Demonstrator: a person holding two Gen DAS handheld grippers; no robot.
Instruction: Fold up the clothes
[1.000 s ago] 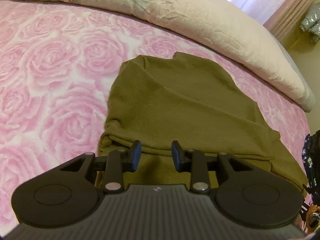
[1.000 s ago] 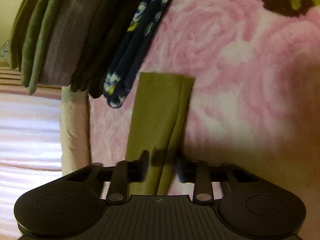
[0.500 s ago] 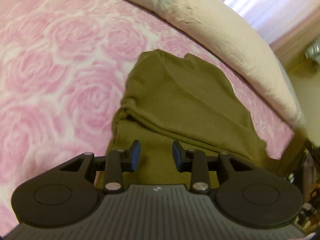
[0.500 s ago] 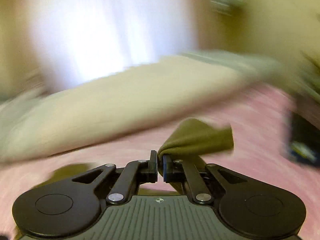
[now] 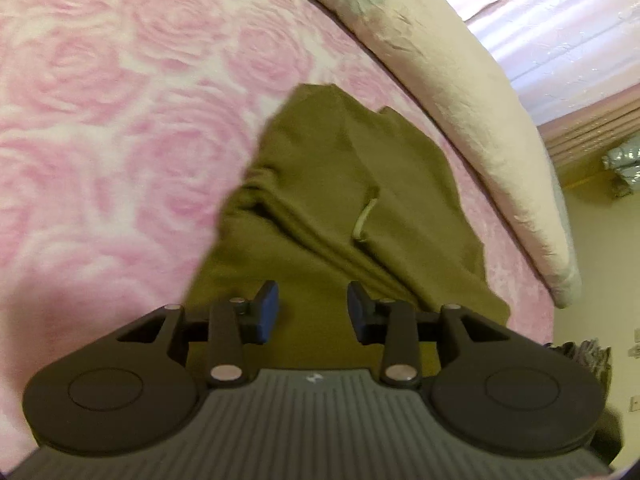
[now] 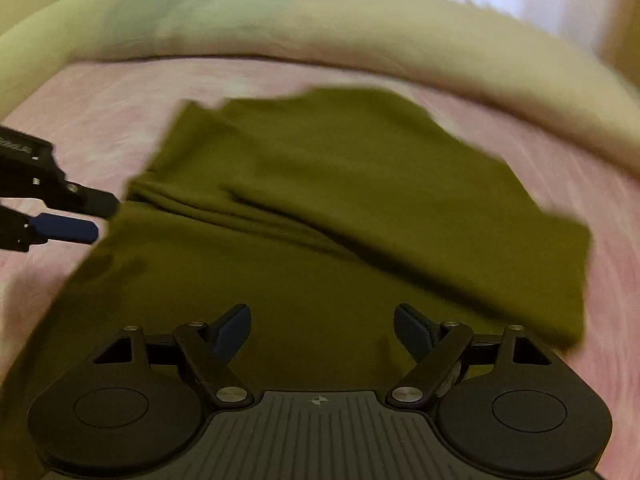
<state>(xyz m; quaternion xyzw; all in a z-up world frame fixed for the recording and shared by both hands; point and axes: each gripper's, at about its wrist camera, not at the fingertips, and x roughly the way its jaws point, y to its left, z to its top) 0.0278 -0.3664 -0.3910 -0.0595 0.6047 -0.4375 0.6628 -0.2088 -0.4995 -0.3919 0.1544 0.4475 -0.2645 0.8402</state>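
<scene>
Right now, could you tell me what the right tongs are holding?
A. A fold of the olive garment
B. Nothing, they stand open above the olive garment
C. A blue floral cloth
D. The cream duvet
B: the right tongs stand wide open, nothing between the pads, with the olive garment lying flat on the pink bedspread beneath them.

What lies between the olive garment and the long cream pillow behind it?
Only a bare strip of the pink rose blanket separates the olive garment from the cream pillow. The left wrist view shows it clearly; the right wrist view is blurred.

A pink rose-patterned bed cover (image 5: 120, 128) carries an olive garment (image 5: 344, 200) and a cream duvet (image 5: 460, 80)
</scene>
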